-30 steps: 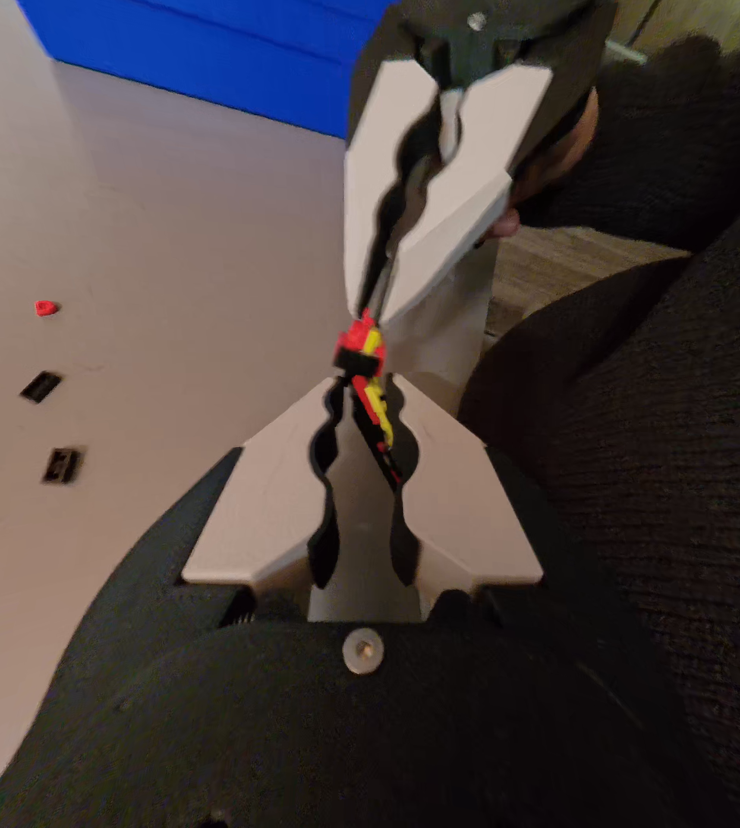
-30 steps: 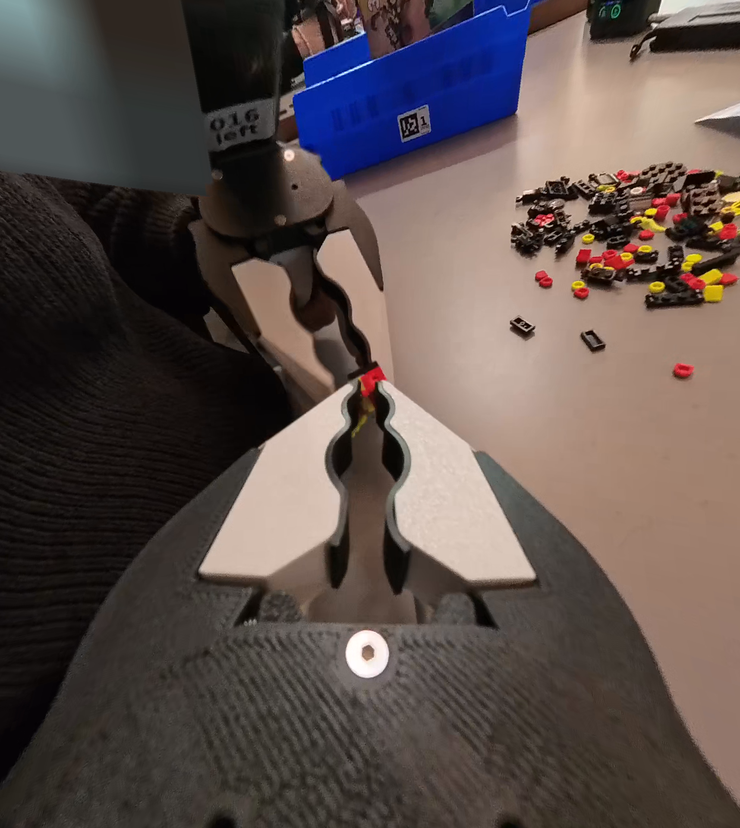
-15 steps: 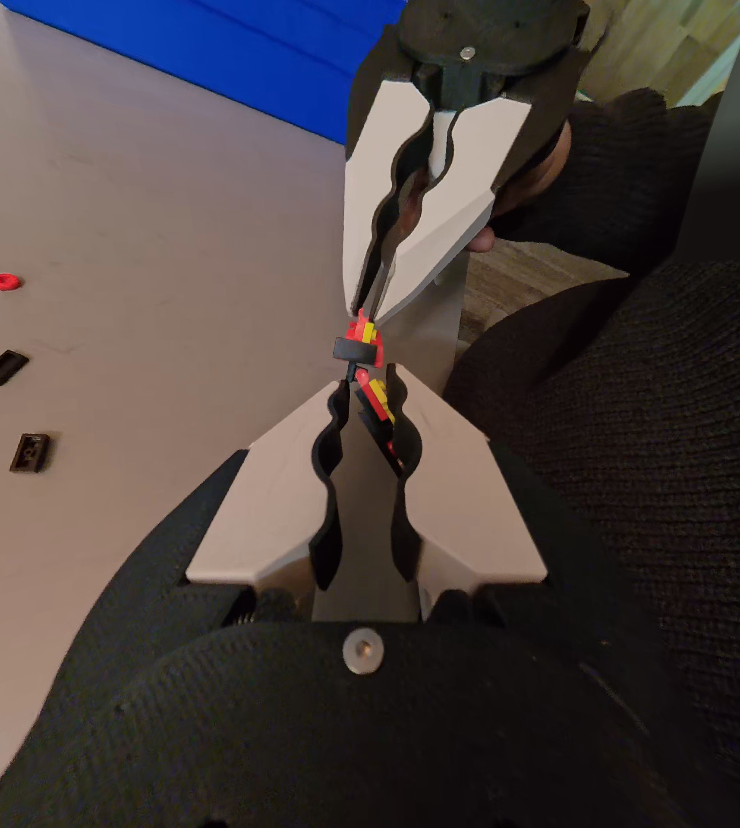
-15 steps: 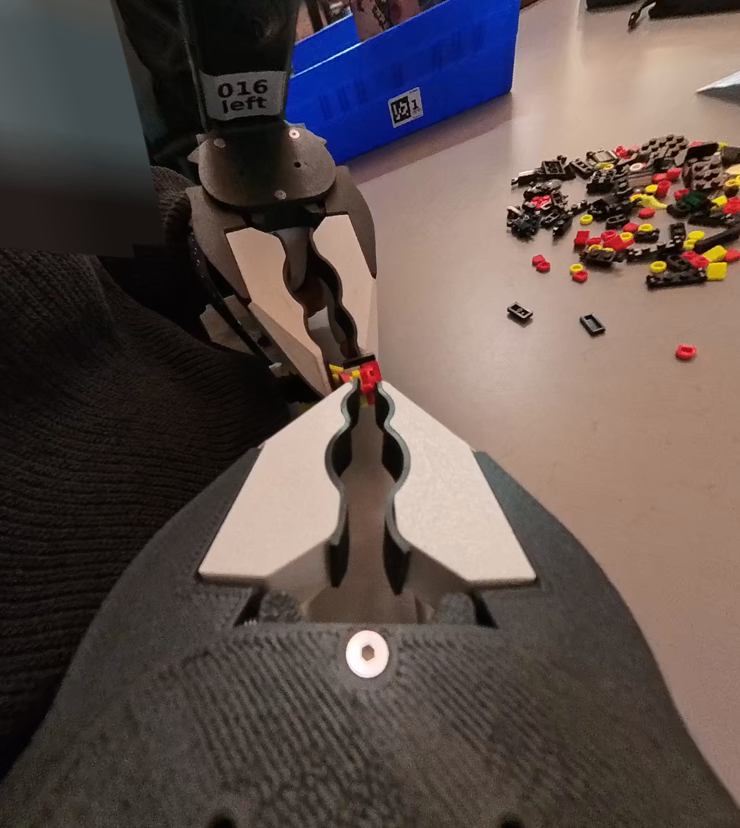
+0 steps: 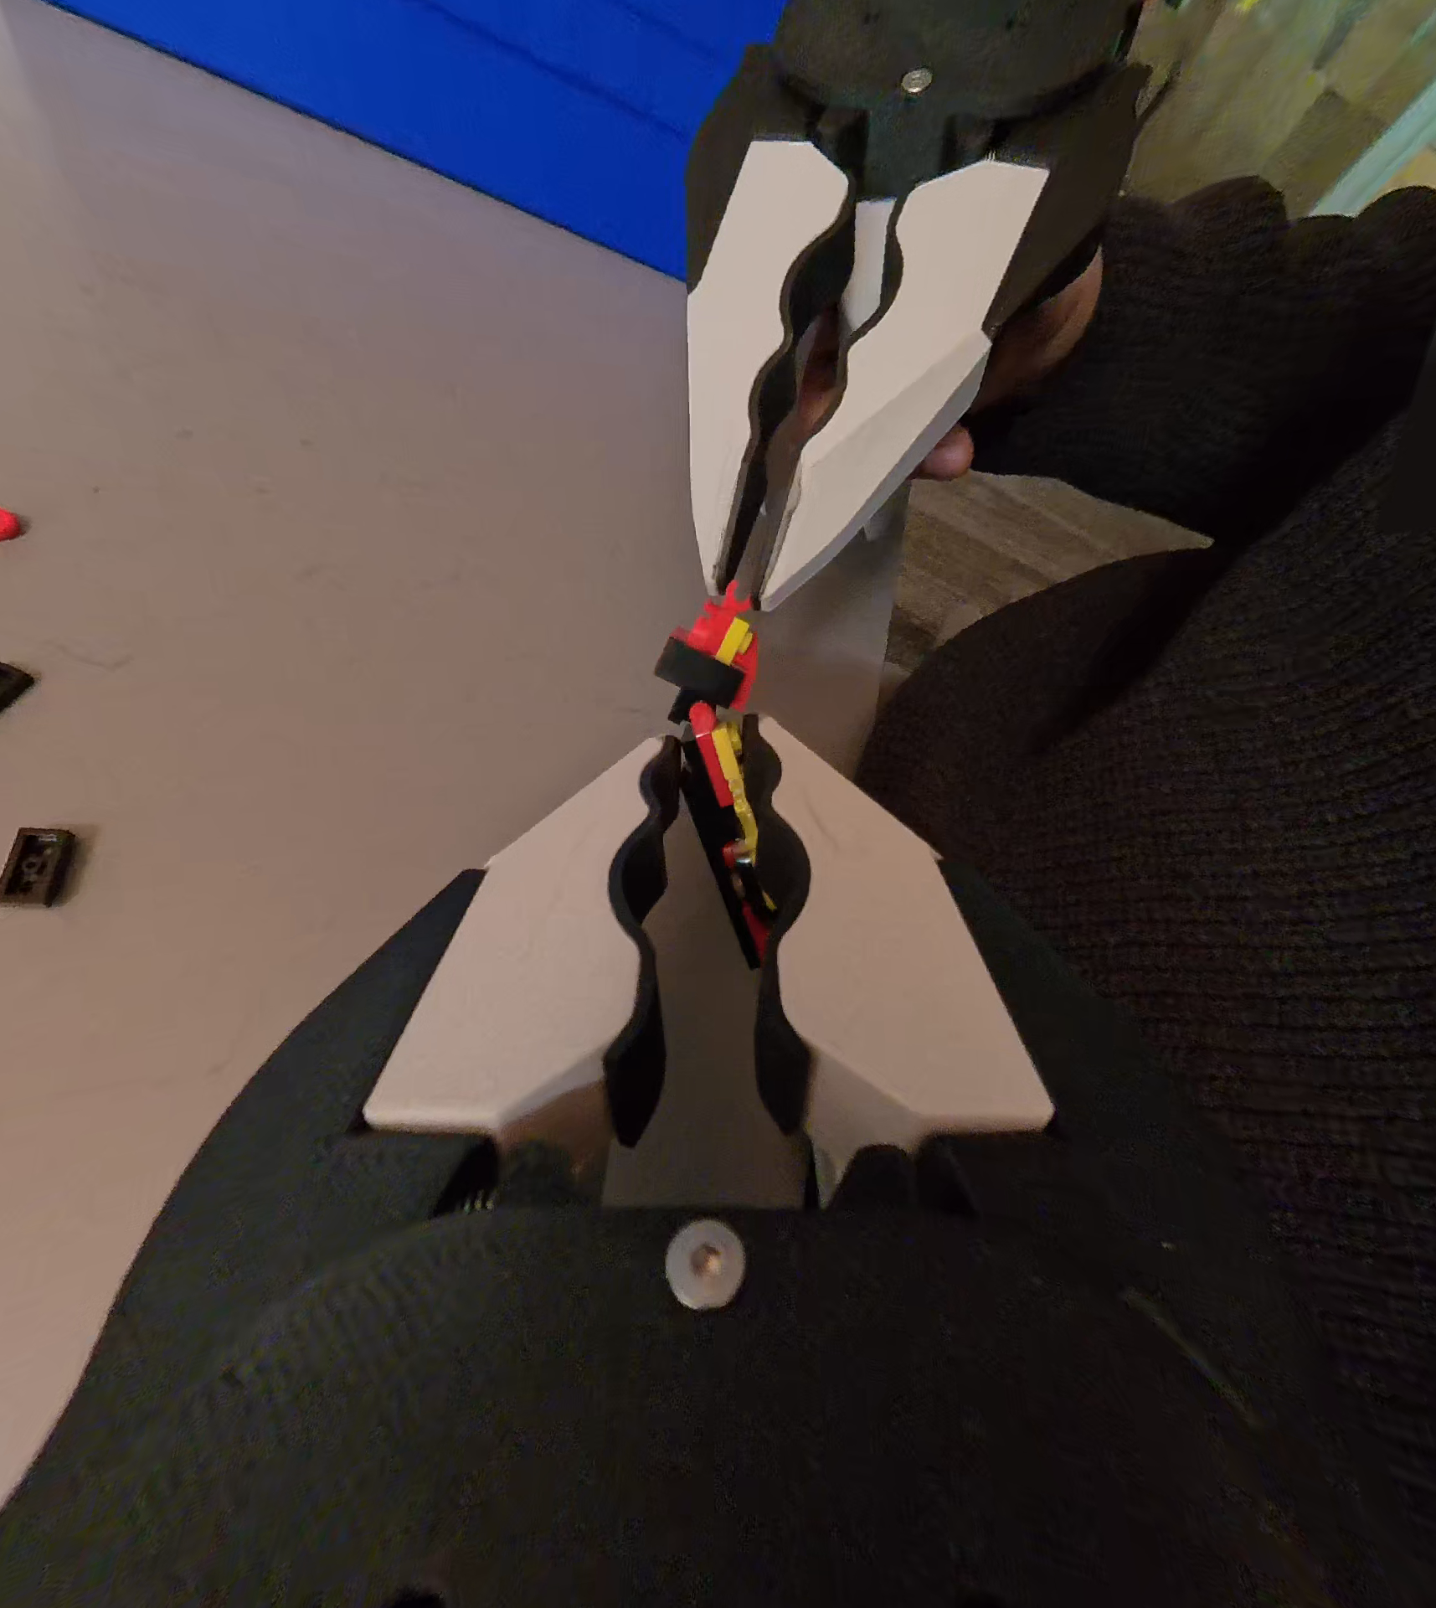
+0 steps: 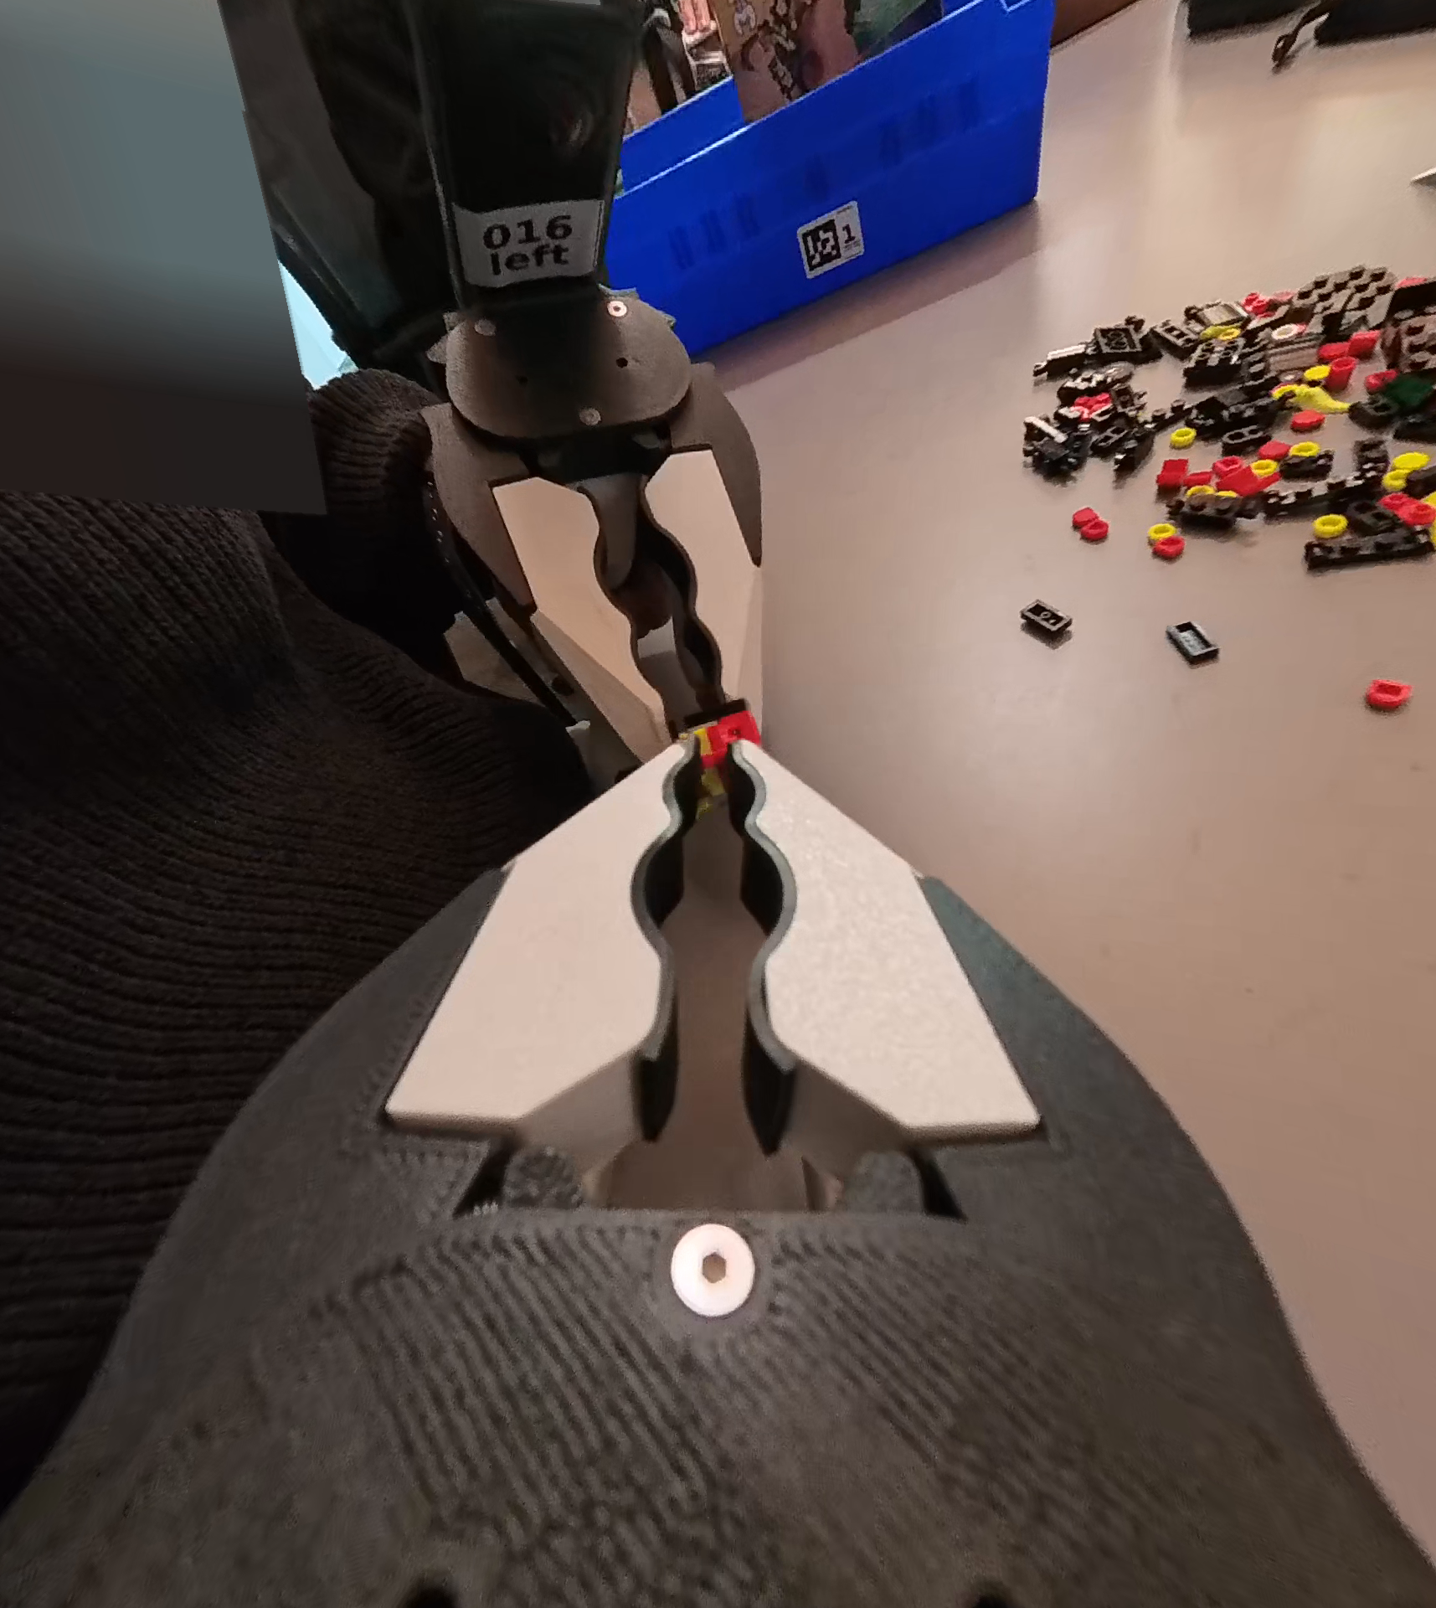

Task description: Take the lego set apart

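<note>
Bricks lie scattered over the table [image 6: 1045, 957], and the two grippers meet tip to tip above its near edge, just in front of the person's dark sweater [image 5: 1219, 870]. Taking the lego piece [image 5: 718, 757] as the centre of things: the left gripper [image 5: 710, 740] is nearly closed on its lower end, a thin black strip with red and yellow bits lying between the jaws. The right gripper [image 5: 740, 596] comes at it from the far side, pinched tight on the red tip at the top end. A blue bin [image 6: 827, 174] stands beyond the piece. To its right, in the right wrist view, sit two loose black plates [image 6: 1045, 619], a red stud [image 6: 1387, 693], and farther off the heap of loose bricks [image 6: 1306, 435].
</note>
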A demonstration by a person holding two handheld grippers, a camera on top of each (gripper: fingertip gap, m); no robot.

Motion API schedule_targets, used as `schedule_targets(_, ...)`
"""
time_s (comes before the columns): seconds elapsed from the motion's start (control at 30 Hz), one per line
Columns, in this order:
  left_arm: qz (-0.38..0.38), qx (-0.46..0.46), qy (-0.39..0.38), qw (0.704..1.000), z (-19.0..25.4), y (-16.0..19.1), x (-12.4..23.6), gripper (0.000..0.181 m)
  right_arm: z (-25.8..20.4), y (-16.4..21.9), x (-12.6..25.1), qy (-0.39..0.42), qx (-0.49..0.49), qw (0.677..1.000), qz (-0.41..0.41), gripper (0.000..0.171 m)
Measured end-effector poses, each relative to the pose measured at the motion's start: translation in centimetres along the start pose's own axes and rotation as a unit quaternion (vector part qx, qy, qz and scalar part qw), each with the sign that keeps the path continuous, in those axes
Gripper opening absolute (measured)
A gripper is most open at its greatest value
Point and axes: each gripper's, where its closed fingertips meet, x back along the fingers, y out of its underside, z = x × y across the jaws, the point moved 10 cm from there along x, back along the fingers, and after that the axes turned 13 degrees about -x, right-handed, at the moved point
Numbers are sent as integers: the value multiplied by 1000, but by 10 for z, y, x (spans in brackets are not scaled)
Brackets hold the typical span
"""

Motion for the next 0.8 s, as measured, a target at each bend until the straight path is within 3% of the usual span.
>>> schedule_targets(0.23,7,17,-1,1000,-3,0,1,20,0,-1,1,-17,-10,1000,12,4)
schedule_targets(0.37,6,5,10,1000,0,-1,2,12,3,-1,2,-7,-17,1000,8,4)
schedule_targets(0.8,20,-43,19,999,6,-3,6,11,7,0,3,-30,-71,997,6,4)
